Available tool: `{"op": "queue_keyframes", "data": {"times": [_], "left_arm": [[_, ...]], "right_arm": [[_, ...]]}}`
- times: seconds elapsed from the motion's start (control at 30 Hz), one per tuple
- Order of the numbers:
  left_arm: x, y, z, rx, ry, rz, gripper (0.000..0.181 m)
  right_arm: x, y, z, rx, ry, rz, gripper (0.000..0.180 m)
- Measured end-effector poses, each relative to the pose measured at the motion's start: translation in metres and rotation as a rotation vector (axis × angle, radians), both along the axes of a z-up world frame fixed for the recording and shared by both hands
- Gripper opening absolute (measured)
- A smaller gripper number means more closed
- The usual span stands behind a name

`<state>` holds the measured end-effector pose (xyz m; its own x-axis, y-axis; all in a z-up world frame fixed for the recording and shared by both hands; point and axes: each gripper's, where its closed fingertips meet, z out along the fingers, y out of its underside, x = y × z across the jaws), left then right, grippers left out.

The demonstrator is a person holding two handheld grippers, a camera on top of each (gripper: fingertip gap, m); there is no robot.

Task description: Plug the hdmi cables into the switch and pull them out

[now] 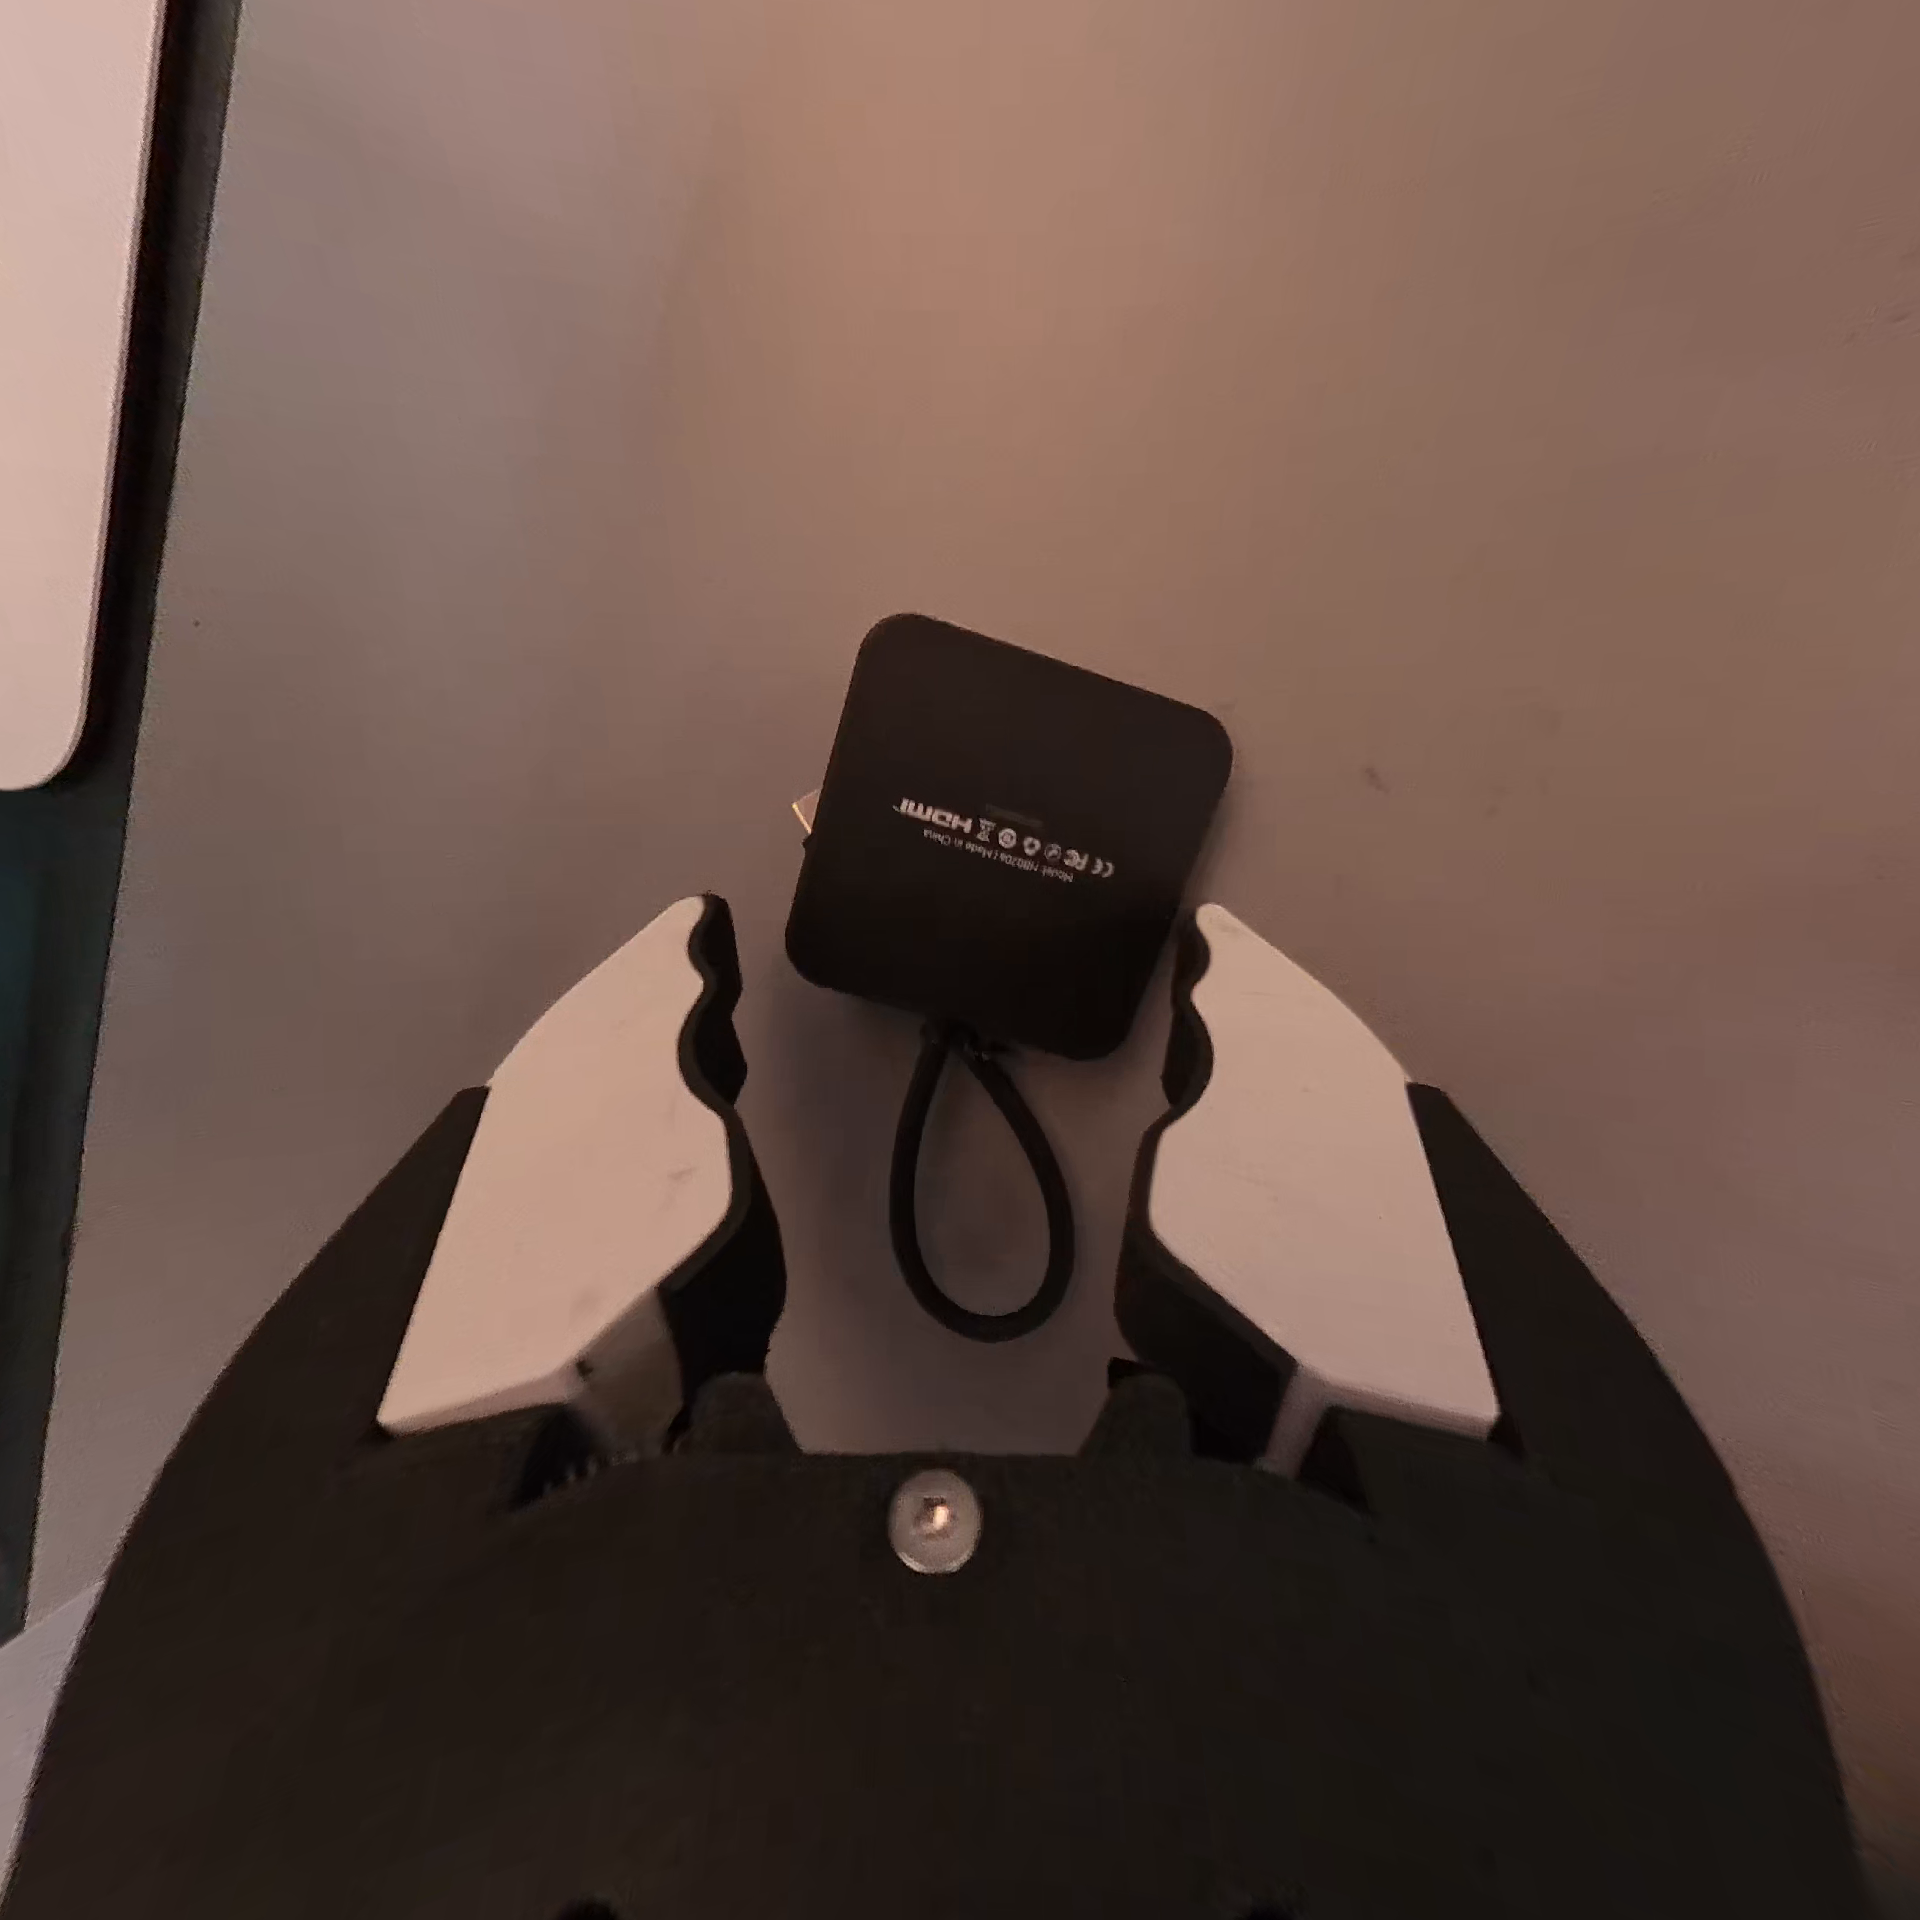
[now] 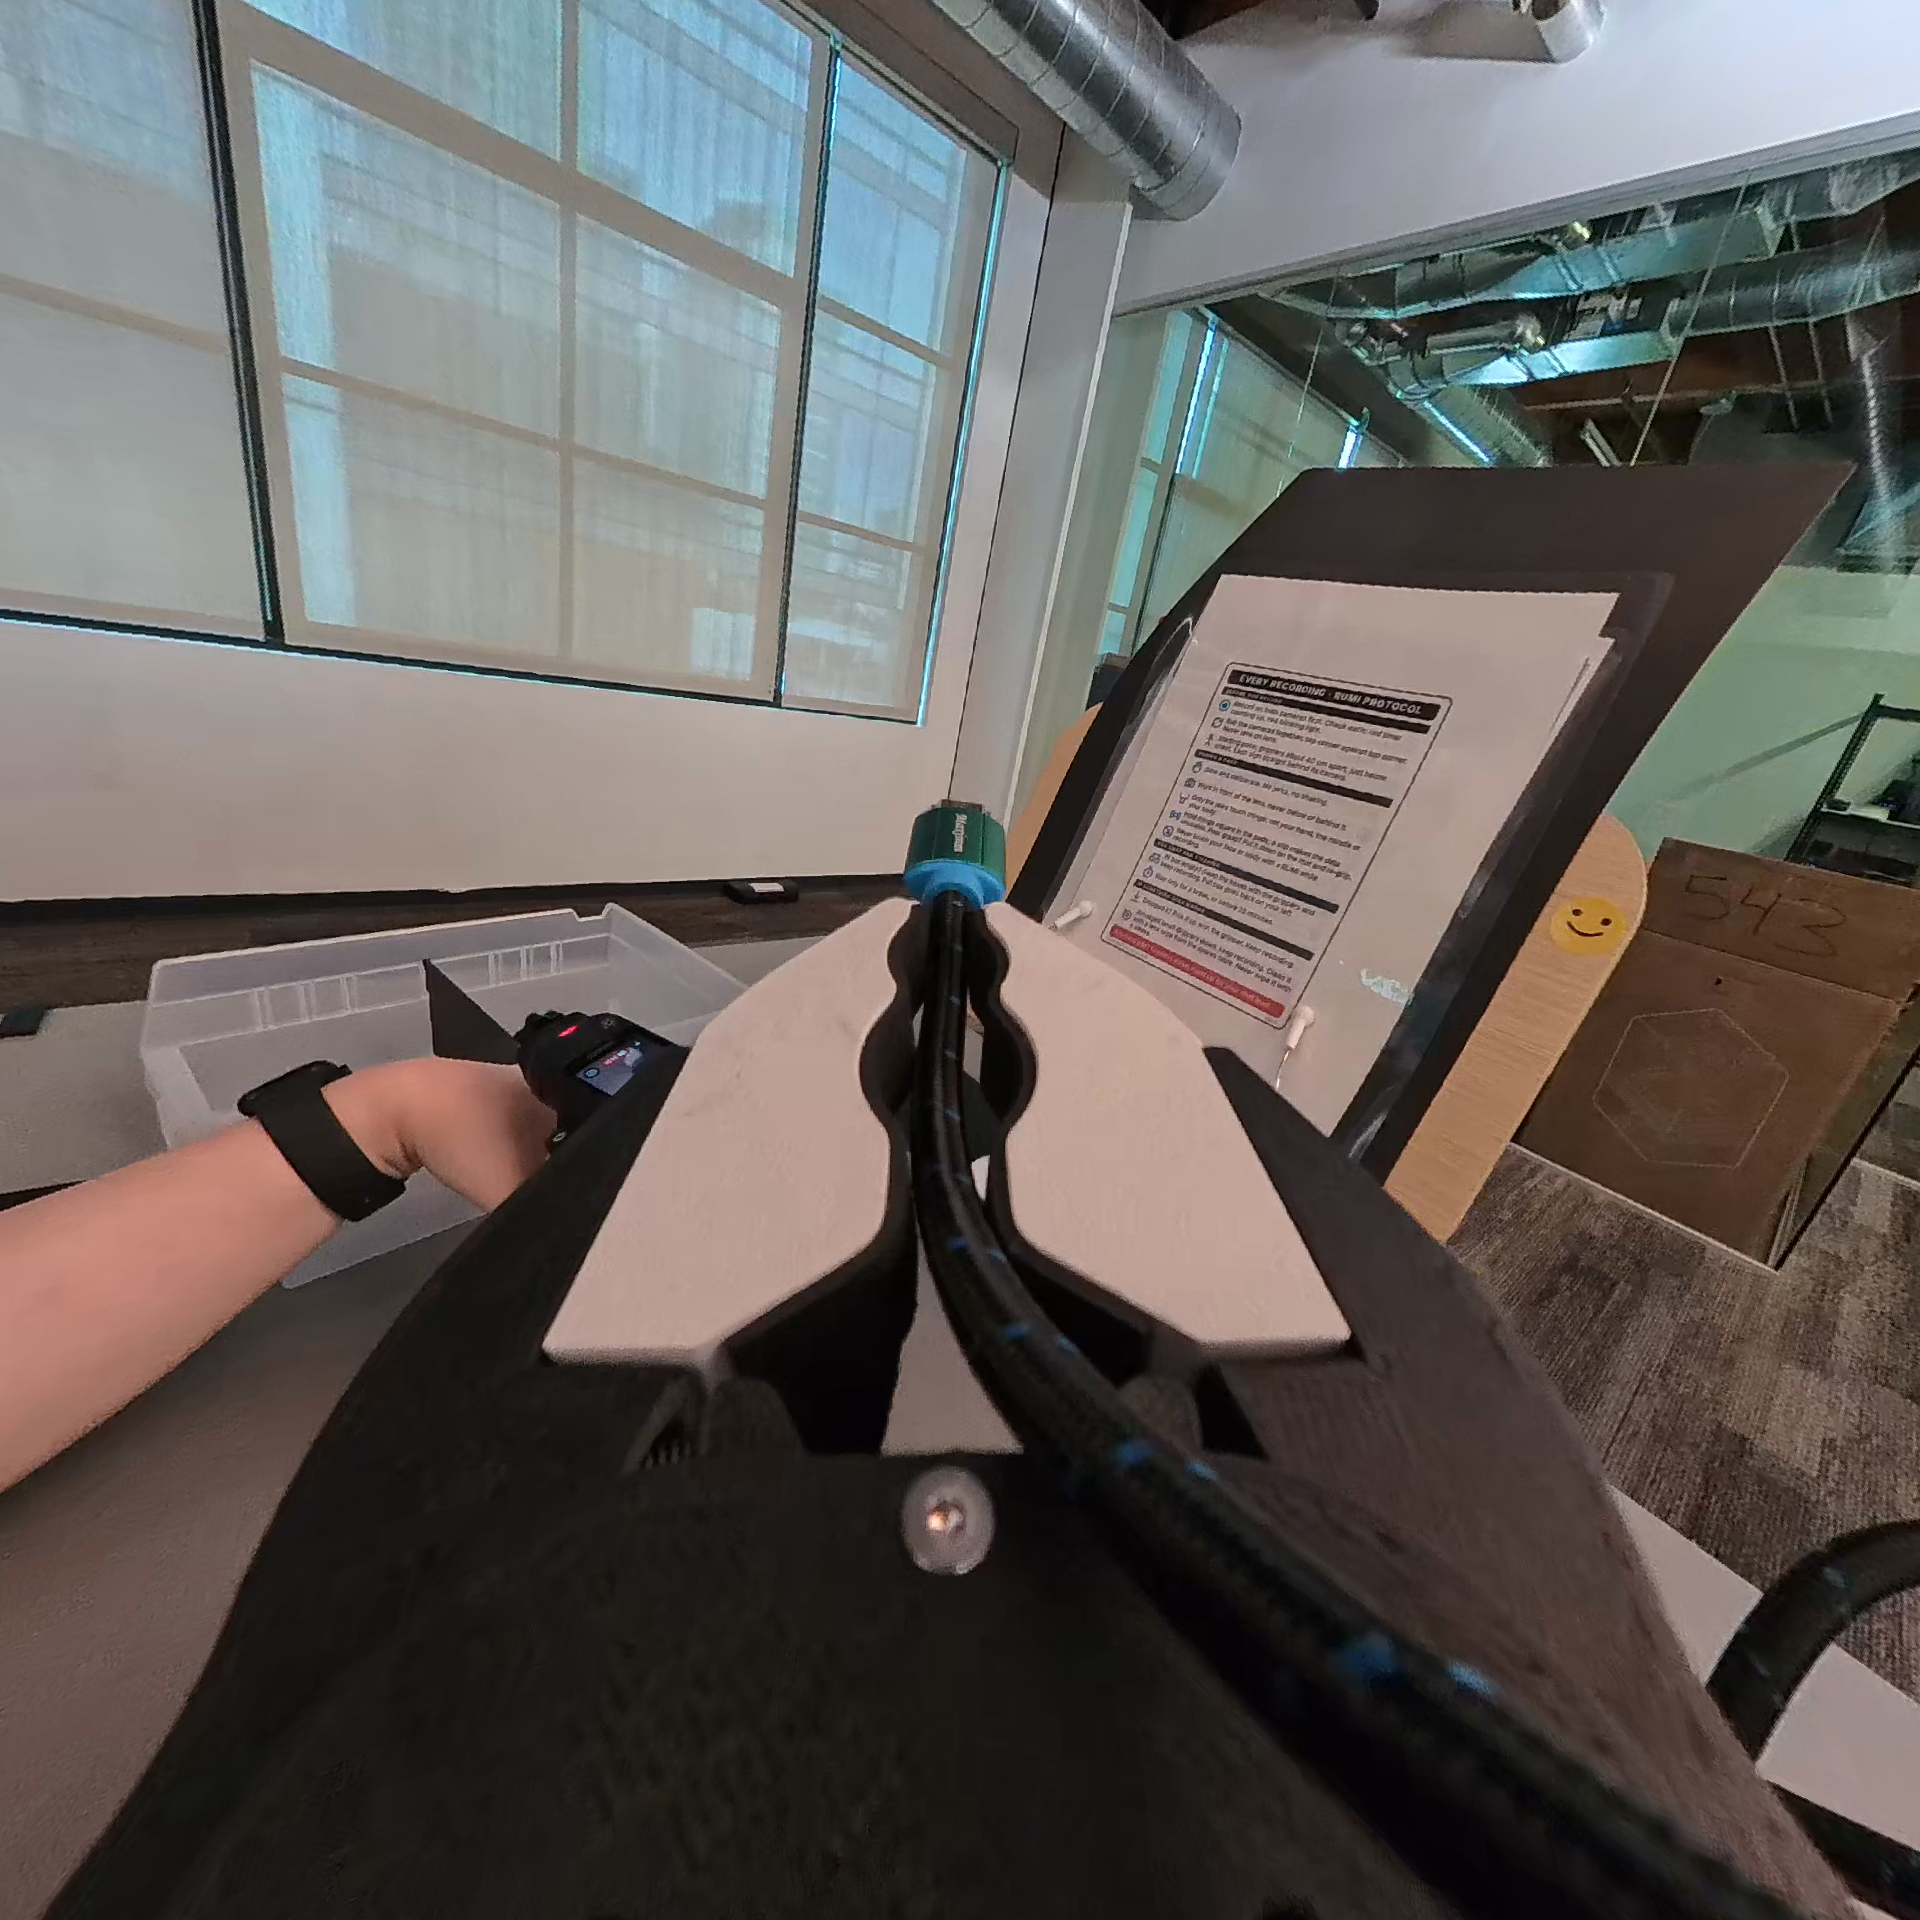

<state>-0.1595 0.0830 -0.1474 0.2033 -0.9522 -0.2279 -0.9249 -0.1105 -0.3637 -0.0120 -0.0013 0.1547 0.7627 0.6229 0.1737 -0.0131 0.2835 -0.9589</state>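
In the left wrist view a small black square switch (image 1: 1006, 831) lies on the pale table, printed side up, with a short looped black cord (image 1: 977, 1184) at its near edge. My left gripper (image 1: 961, 935) is open; its fingertips stand on either side of the switch's near corner without touching it. In the right wrist view my right gripper (image 2: 951, 925) is shut on a black braided HDMI cable (image 2: 961, 1195), held up in the air. The cable's green and blue plug (image 2: 954, 852) sticks out just beyond the fingertips. The cable trails back to the lower right.
A clear plastic bin (image 2: 416, 997) stands on the table at left, behind a person's arm with a black wristband (image 2: 322, 1138). A black board with a printed sheet (image 2: 1320, 831) leans at right, with cardboard boxes (image 2: 1745, 1039) beyond. A dark-edged white panel (image 1: 73, 395) is at far left.
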Motion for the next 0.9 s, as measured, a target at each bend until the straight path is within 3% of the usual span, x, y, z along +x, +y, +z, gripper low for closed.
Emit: {"op": "queue_keyframes", "data": {"times": [0.23, 0.5, 0.73, 0.9], "left_arm": [[0.007, -0.003, -0.002, -0.044, -0.052, 0.003, 0.069], [0.013, 0.019, -0.001, -0.099, 0.003, 0.338, 0.069], [0.020, 0.014, -0.002, -0.033, 0.012, 0.185, 0.080], [0.016, 0.013, -0.002, -0.045, 0.023, 0.193, 0.077]], "right_arm": [[-0.002, 0.002, -0.003, -0.012, -0.011, 0.001, 0.008], [-0.006, 0.006, -0.009, -0.027, -0.039, -0.010, 0.008], [-0.005, 0.006, -0.009, -0.022, -0.043, -0.008, 0.008], [-0.004, 0.003, -0.005, -0.001, -0.031, -0.012, 0.008]]}}
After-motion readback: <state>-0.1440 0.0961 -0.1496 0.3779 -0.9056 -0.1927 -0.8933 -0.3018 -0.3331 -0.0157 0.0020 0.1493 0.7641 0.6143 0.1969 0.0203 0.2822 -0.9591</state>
